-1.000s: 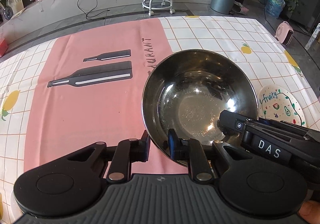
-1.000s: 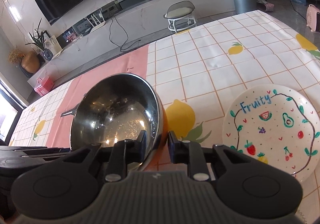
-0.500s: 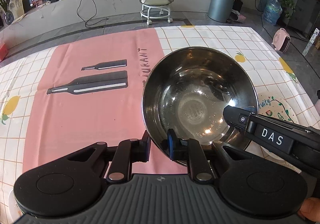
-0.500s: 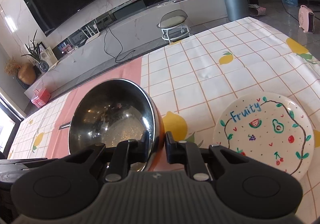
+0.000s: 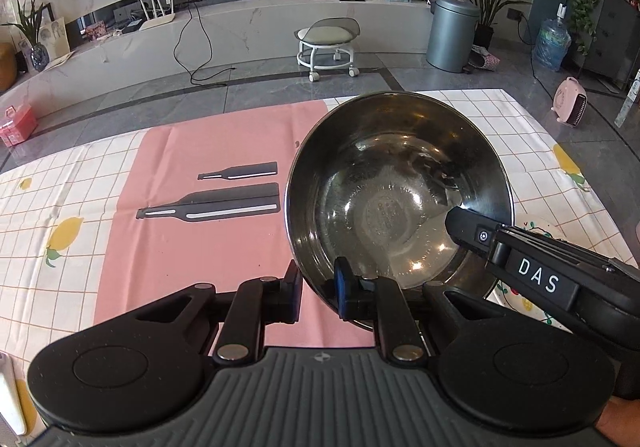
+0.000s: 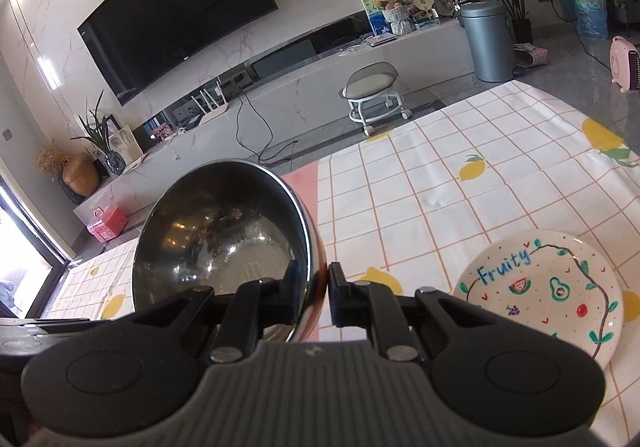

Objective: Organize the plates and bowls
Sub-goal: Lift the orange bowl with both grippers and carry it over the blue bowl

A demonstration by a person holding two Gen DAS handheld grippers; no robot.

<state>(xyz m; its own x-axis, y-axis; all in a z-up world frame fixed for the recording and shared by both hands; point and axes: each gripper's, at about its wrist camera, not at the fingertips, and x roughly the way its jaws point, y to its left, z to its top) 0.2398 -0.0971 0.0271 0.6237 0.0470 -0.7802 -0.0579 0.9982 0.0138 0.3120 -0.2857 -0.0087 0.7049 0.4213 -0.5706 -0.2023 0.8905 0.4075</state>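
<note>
A steel bowl point(image 5: 396, 187) with an orange outside point(image 6: 224, 243) hangs above the table, held by both grippers. My left gripper point(image 5: 318, 289) is shut on its near rim, one finger inside and one outside. My right gripper point(image 6: 314, 289) is shut on the rim at the bowl's right side; it shows in the left wrist view as a black finger marked DAS point(image 5: 536, 279) reaching into the bowl. A white plate painted with fruit and the word Fruity point(image 6: 548, 287) lies flat on the cloth to the right, partly hidden under the bowl in the left wrist view.
The table carries a checked lemon-print cloth point(image 6: 440, 183) and a pink mat point(image 5: 180, 247) with two dark bottle shapes printed on it point(image 5: 208, 209). Beyond the far edge stand a wheeled stool point(image 5: 328, 47) and a grey bin point(image 5: 452, 35).
Both grippers have risen with the bowl, which now hangs above the cloth and tilts toward the cameras. The right jaws have closed tighter on the rim. More of the room shows beyond the table.
</note>
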